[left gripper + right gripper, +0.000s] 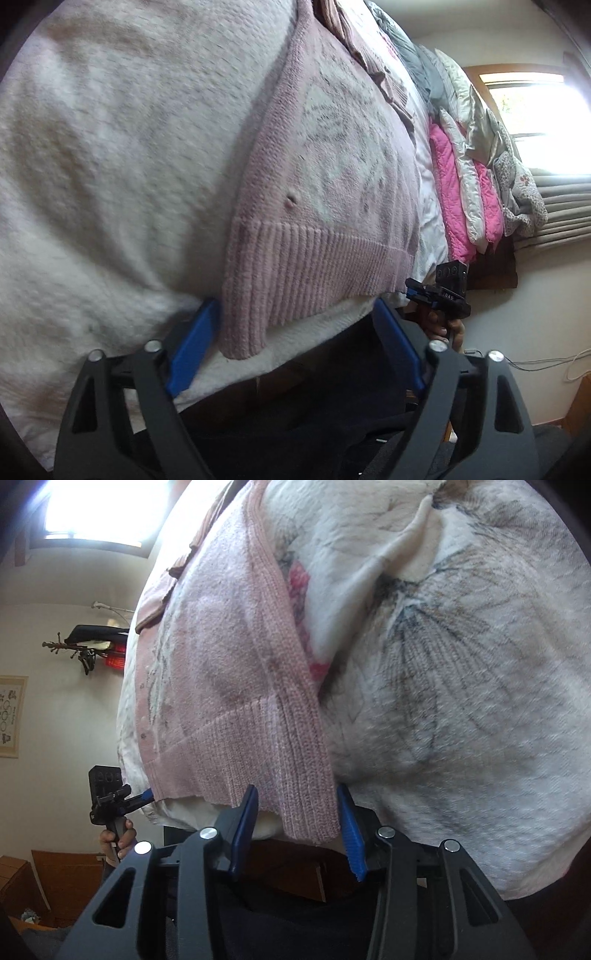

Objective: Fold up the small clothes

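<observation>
Pink knit sweater (325,206) lies flat on the bed (110,166), hem at 6 o'clock, unfolded. Left hand-held gripper (295,332) wide, right hand-held gripper (299,812) wide, each straddling a hem corner; all folds remain

The sweater (317,206) lies on the blanket (110,166) at the bed's edge, a gripper before each hem corner.

A home bedroom is shown: a bed (92,166) covered by a fleecy blanket, folded quilts (465,184) stacked alongside, and a blinded window (546,107).
</observation>
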`<state>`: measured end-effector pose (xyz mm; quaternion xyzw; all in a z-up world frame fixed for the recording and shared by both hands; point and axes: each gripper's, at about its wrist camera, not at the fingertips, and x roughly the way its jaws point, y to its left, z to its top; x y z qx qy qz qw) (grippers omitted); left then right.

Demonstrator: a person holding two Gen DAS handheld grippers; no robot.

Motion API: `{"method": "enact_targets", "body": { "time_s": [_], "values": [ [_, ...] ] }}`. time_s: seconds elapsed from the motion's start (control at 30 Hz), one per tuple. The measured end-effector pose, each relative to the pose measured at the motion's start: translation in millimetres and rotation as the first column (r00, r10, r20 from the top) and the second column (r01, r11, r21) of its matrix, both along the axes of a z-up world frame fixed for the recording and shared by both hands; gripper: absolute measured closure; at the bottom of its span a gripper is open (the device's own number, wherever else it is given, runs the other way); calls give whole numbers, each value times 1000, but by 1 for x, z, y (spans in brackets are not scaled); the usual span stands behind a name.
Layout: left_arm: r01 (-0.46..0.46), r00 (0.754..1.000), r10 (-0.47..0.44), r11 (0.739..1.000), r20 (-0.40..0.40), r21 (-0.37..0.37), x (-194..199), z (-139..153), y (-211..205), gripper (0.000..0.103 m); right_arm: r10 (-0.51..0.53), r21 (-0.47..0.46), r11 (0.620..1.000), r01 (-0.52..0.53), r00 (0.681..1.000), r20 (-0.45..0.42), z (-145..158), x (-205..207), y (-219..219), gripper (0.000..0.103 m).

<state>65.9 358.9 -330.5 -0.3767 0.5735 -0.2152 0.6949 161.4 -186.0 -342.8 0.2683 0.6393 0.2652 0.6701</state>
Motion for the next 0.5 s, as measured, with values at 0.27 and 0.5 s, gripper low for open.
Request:
{"method": "enact_targets", "body": {
  "time_s": [0.27, 0.5],
  "values": [
    [-45, 997, 44, 999, -68, -22, -1, -16, 4, 94, -15, 21, 1000, 14, 1000, 13, 4, 1, 4, 91],
    [-129, 991, 125, 984, -41, -119, -12, -9, 14, 95, -54, 74, 996, 50, 997, 48, 22, -1, -5, 93]
  ]
}}
